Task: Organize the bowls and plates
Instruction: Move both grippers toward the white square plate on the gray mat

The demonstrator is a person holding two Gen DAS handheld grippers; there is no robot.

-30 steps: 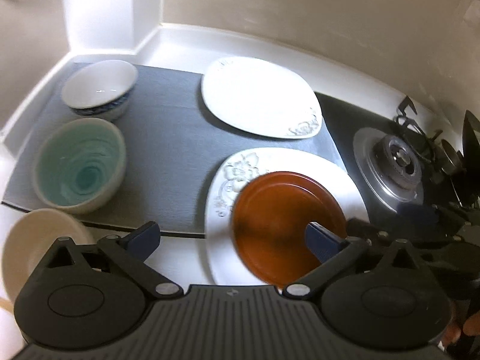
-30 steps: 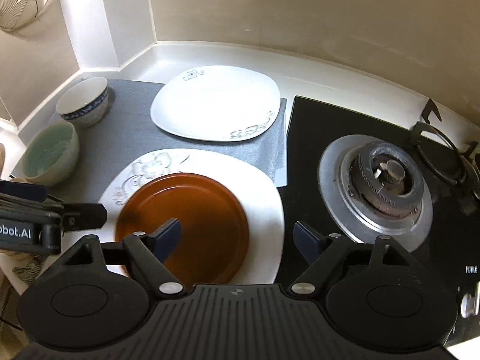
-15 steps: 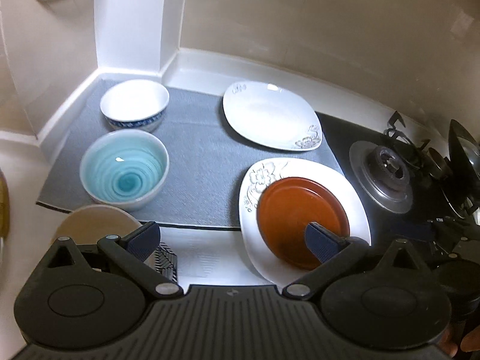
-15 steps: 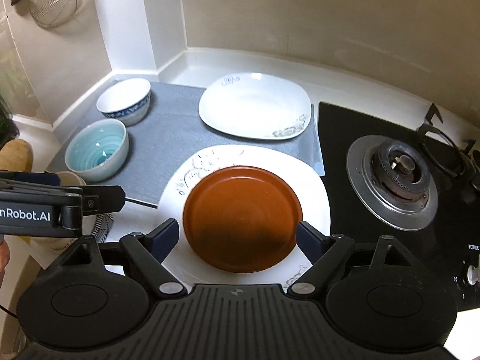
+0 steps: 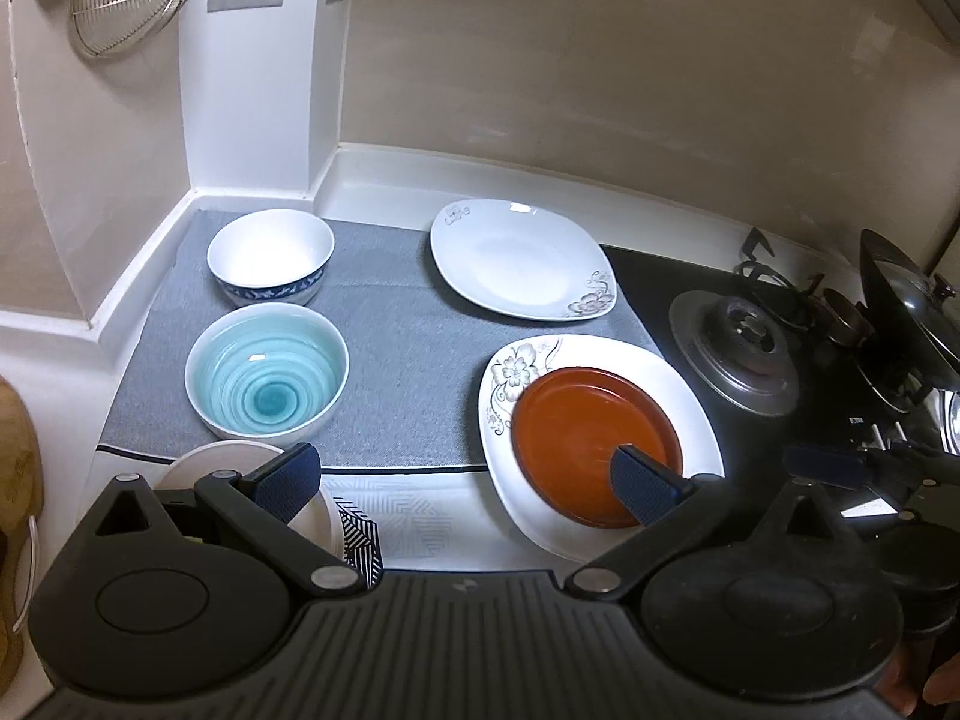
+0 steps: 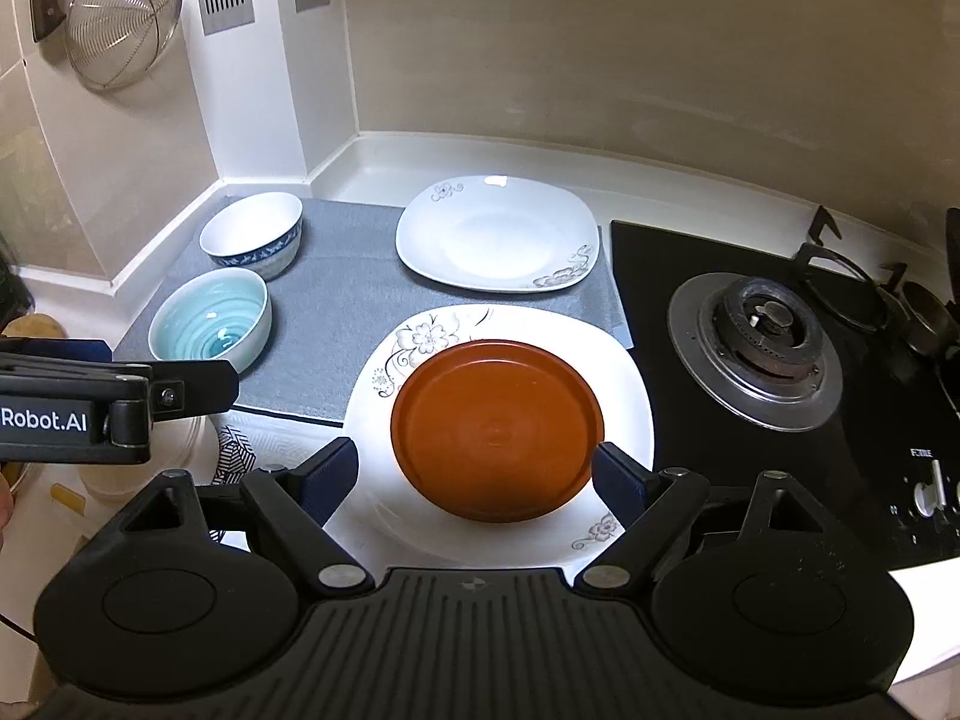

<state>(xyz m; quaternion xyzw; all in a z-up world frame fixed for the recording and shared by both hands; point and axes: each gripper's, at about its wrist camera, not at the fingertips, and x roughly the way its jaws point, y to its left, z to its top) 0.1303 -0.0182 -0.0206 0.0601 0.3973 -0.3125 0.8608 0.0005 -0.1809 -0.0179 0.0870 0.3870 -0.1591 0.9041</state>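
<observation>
Both pairs of fingers stood wide apart with nothing between them. The right gripper point(image 6: 474, 474) hung above the counter's front edge, its blue fingertips point(image 6: 327, 474) framing the brown plate point(image 6: 497, 429) from above without touching it. The left gripper point(image 5: 465, 477) was likewise spread and empty, one tip over a cream bowl point(image 5: 198, 462) at the counter's near edge and the other over the brown plate's rim.

That brown plate sat nested on a white square plate point(image 6: 624, 372) with a flower print, which lay partly on the grey mat point(image 6: 336, 300) and partly on the bare counter. Behind it, a second white square plate point(image 6: 498, 237) rested flat on the mat, apart from the first. On the mat's left side stood a turquoise bowl point(image 6: 210, 324), and just behind it a white bowl with a blue band point(image 6: 252, 240), both upright and empty.

To the right of the mat lay a black gas hob point(image 6: 660, 252) with its burner point(image 6: 756, 342). A wire strainer point(image 6: 123, 24) hung on the wall at upper left.
</observation>
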